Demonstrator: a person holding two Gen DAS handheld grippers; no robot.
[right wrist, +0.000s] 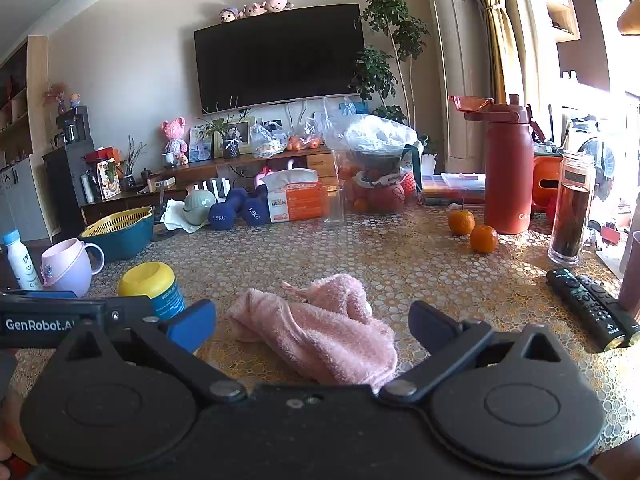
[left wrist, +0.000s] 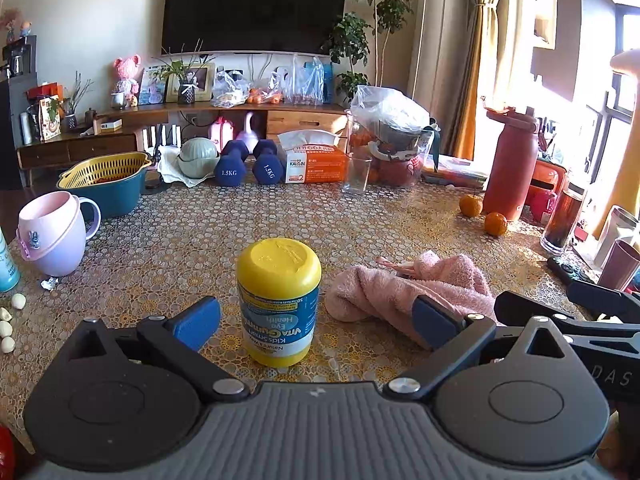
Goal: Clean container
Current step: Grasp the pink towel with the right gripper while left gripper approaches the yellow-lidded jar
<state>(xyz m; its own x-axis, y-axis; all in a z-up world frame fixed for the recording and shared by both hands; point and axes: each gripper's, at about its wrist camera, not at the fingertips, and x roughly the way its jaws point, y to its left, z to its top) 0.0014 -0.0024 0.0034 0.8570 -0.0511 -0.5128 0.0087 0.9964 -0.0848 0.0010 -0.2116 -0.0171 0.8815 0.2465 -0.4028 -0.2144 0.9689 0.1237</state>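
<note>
A yellow vitamin container (left wrist: 279, 302) with a blue label stands upside down on the patterned table. It sits between the wide-apart blue pads of my left gripper (left wrist: 316, 324), which is open and touches nothing. A crumpled pink towel (left wrist: 412, 290) lies just right of the container. In the right wrist view the same towel (right wrist: 320, 328) lies between the spread fingers of my right gripper (right wrist: 312, 330), also open, with neither pad pressing on it. The container (right wrist: 154, 286) shows at the left there, behind the left gripper's body.
A pink mug (left wrist: 54, 236) and a blue basin with a yellow strainer (left wrist: 106, 184) stand at the left. Dumbbells (left wrist: 248, 162), a tissue box (left wrist: 314, 158) and a glass (left wrist: 356, 174) line the back. Two oranges (right wrist: 474, 230), a red bottle (right wrist: 508, 168) and a remote (right wrist: 590, 304) are at the right.
</note>
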